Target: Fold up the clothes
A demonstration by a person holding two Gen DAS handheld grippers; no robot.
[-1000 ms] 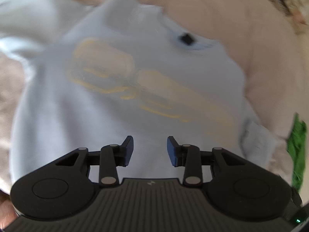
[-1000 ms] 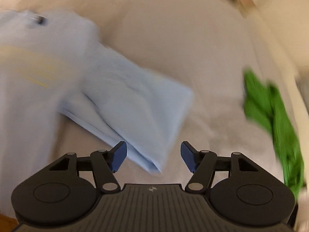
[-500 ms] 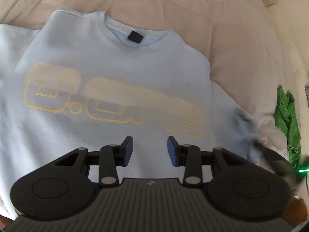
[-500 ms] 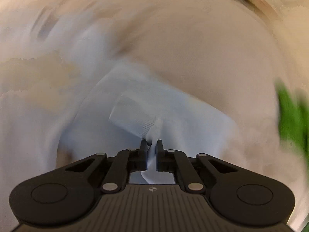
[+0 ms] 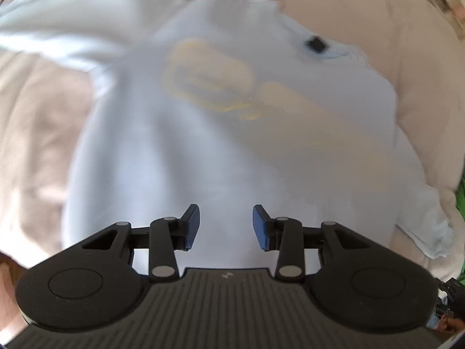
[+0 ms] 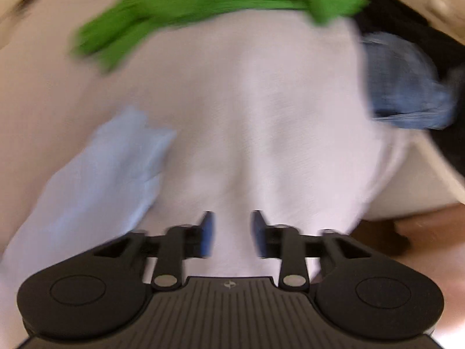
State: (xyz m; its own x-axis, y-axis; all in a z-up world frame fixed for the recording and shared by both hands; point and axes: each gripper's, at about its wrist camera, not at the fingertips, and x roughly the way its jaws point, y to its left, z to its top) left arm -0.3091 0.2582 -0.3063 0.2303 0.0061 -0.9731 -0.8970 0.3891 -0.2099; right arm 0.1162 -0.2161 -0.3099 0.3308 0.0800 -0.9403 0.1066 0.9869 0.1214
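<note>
Pale blue sweatshirt (image 5: 232,145), yellow lettering

The sweatshirt (image 5: 232,145) lies flat on the bed (image 5: 37,145), its collar label (image 5: 316,44) at the far right and one sleeve (image 5: 58,37) stretched to the far left. The left tongs (image 5: 226,226) hover over its near part. In the right wrist view, the other sleeve (image 6: 96,174) lies to the left of the right tongs (image 6: 232,234). A crumpled garment (image 6: 203,0) lies far across the bed, with a denim piece (image 6: 404,87) to its right.
</note>
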